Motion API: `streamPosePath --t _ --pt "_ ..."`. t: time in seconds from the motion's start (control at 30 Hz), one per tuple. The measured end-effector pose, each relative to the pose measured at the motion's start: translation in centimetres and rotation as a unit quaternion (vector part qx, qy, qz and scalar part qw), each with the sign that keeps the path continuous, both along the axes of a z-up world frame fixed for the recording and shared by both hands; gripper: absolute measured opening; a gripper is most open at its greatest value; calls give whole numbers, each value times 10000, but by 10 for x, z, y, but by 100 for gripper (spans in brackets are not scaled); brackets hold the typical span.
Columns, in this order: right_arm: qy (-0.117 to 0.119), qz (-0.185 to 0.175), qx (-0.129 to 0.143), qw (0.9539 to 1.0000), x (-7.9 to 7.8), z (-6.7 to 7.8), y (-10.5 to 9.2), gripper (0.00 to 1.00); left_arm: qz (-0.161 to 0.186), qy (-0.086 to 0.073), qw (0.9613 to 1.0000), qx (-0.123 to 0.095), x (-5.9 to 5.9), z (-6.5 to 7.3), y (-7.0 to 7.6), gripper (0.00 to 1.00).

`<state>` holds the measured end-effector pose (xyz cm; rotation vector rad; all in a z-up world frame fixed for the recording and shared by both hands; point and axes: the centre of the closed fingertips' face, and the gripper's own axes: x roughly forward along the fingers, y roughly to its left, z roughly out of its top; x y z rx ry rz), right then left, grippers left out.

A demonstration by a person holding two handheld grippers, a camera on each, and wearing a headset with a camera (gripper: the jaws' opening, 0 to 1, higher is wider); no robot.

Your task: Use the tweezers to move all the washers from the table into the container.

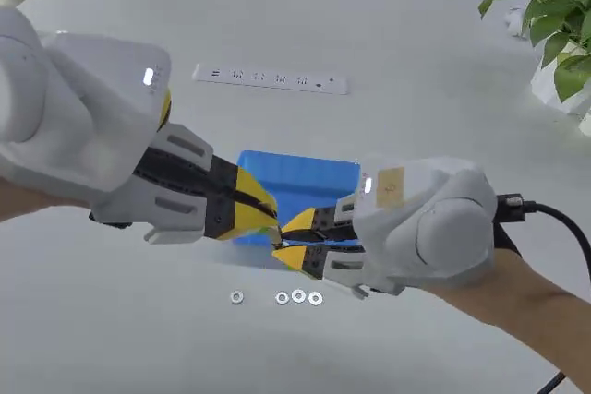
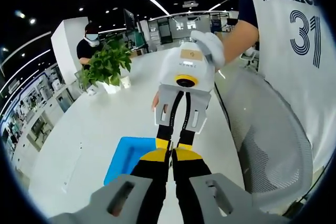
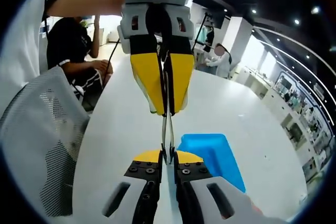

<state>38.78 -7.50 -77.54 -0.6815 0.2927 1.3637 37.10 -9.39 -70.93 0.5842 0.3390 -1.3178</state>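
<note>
Here, at the left of the head view, we see the left gripper [image 1: 266,209] reaching in over the white table [image 1: 416,89]. Its yellow jaws are pressed together just at the near edge of the container [image 1: 305,177]. Well beyond it, a power strip [image 1: 271,78] lies flat on the table.

Nearer to us than both grippers, four washers [image 1: 298,296] lie on the bare tabletop. One sits apart on the left, and the other three form a close row to its right. All four are outside the blue container, which stands just behind the meeting jaws.

In the right gripper view we can follow the tweezers [image 3: 167,129]. The left gripper comes down from the top of that view with its jaws pinching the upper part of the tool. The thin metal legs then run straight down into the right gripper [image 3: 167,158], whose jaws are closed on the other end. Both grippers thus grip the one tool, tip to tip. The left gripper view shows the same meeting from the other side, with the container low on the left.

Further right in the head view, a black cable [image 1: 554,219] trails from the right gripper's body. A plant [image 1: 549,6] stands at the table's far right corner.
</note>
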Motion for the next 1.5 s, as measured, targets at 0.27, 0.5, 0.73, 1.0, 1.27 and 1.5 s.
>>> streamPosePath --t 0.27,0.5,0.73,1.0,1.27,1.5 --pt "-250 -128 112 9995 29 19 -1 9 -216 -258 9994 -8 27 19 -3 6" --pt "-277 -262 106 9992 54 17 -1 9 -240 -306 9992 -3 55 16 -1 6" --pt "-207 -356 30 9991 79 0 0 9 -142 -241 9996 14 84 -5 1 7" --pt "10 -392 -146 9991 92 -29 0 9 -49 -20 10000 50 99 -35 3 7" --pt "315 -512 -246 9979 99 -59 -4 9 95 340 9993 -109 110 -64 1 7" --pt "480 -593 -269 9967 103 -71 -6 9 216 511 9984 -140 113 -71 -1 7"
